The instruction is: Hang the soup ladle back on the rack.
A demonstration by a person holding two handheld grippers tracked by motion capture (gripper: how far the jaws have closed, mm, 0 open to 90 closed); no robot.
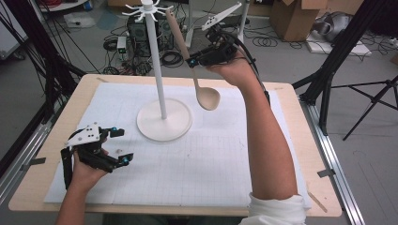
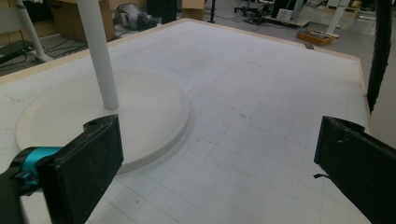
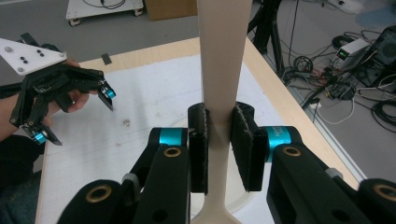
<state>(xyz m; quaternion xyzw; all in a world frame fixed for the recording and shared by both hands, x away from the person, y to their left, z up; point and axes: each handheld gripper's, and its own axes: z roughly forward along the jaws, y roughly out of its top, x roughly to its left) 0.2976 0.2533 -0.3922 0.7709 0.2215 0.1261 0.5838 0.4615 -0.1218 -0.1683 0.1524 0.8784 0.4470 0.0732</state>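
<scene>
- right gripper view: wooden spoon (image 3: 219, 70) handle runs off the top edge, bowl cut off at the bottom edge
- left gripper view: white stand (image 2: 100, 60) pole cropped at the top, hooks out of frame
- high view: stand top clipped by the upper edge

A grey floor (image 1: 56, 89) lies strewn with cables (image 1: 171, 58). Cardboard boxes (image 1: 293, 16) stand behind. Black tripod legs (image 1: 375, 101) stand at the right.

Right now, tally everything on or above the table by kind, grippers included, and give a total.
Grippers: 2, the left gripper open, the right gripper shut on the spoon.
Wooden spoon: 1
White hook stand: 1
Grid mat: 1
Total: 5
</scene>
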